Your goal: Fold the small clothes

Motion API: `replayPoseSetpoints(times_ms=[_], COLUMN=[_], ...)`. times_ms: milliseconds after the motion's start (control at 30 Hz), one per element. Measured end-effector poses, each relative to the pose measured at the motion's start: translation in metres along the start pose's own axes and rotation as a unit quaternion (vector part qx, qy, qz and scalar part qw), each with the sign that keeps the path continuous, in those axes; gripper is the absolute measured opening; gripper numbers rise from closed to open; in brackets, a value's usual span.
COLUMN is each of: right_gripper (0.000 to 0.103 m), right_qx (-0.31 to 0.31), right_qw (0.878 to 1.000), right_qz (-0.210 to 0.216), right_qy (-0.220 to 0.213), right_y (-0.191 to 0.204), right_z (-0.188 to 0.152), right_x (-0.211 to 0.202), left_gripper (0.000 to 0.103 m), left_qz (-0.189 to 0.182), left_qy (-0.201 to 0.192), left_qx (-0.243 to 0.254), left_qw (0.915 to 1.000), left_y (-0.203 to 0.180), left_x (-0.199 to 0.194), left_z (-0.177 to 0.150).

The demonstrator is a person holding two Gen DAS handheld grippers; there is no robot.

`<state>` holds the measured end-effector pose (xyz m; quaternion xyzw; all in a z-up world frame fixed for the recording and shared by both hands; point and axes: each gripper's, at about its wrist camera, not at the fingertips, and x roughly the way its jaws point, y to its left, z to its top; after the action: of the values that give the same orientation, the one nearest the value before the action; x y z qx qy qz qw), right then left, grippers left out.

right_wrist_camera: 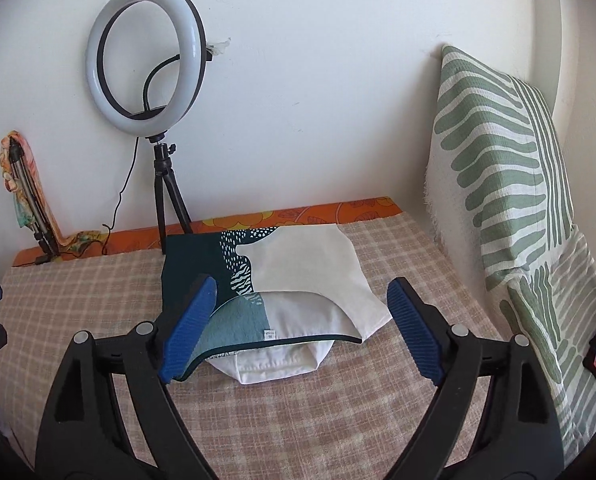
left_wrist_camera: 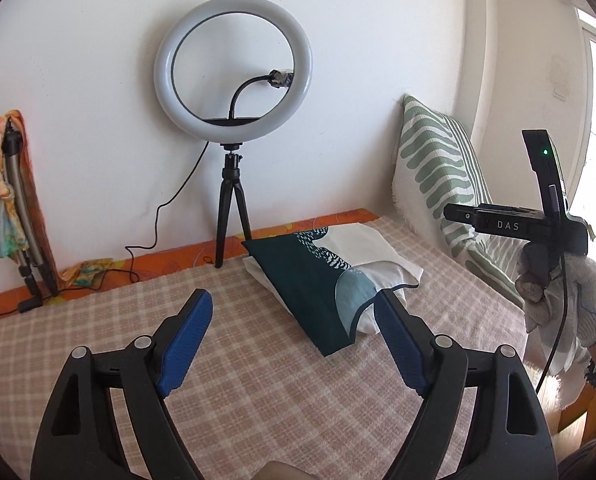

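A small folded garment [left_wrist_camera: 318, 280] [right_wrist_camera: 290, 276], dark teal, light blue and white, lies flat on the checked bedspread [left_wrist_camera: 258, 380] [right_wrist_camera: 318, 420] near the wall. My left gripper [left_wrist_camera: 292, 296] hovers over the bed short of the garment, open, its blue pads touching nothing. My right gripper [right_wrist_camera: 302, 282] is open too, held back and above the garment's near edge, with its pads well apart from the cloth. In the left wrist view the right gripper's black body [left_wrist_camera: 510, 224] shows at the right in a gloved hand [left_wrist_camera: 558, 292].
A ring light on a small tripod [left_wrist_camera: 232, 80] [right_wrist_camera: 150, 60] stands at the wall behind the garment, its cable [left_wrist_camera: 154, 232] trailing left. A green-striped pillow [left_wrist_camera: 438, 176] [right_wrist_camera: 498, 176] leans at the right. A folded stand wrapped in a scarf [left_wrist_camera: 14, 200] leans far left.
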<state>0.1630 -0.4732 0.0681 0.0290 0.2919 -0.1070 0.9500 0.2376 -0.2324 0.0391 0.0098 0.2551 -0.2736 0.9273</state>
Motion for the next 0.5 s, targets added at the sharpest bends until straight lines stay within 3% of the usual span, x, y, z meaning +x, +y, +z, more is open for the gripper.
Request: replayPoseSetpoints(times_ms=[133, 233, 500], right_gripper=[0.099, 0.103, 0.103], right_qx=[0.003, 0.007, 0.001], right_qw=[1.000, 0.999, 0.998], right_qz=[-0.013, -0.028, -0.046], right_qy=[-0.017, -0.040, -0.043], right_y=[0.016, 0.025, 0.044], right_z=[-0.017, -0.033, -0.077], right_x=[-0.026, -0.043, -0.060], left_gripper=[0.090, 0.103, 0.102], left_qz=[0.006, 0.019, 0.024], left_qy=[-0.007, -0.020, -0.023], left_qx=[0.023, 0.039, 0.044], left_qw=[0.9997, 0.9989, 0.9985], left_y=[-0.010, -0.015, -0.022], left_x=[-0.020, -0.034, -0.049], left_z=[-0.014, -0.024, -0.051])
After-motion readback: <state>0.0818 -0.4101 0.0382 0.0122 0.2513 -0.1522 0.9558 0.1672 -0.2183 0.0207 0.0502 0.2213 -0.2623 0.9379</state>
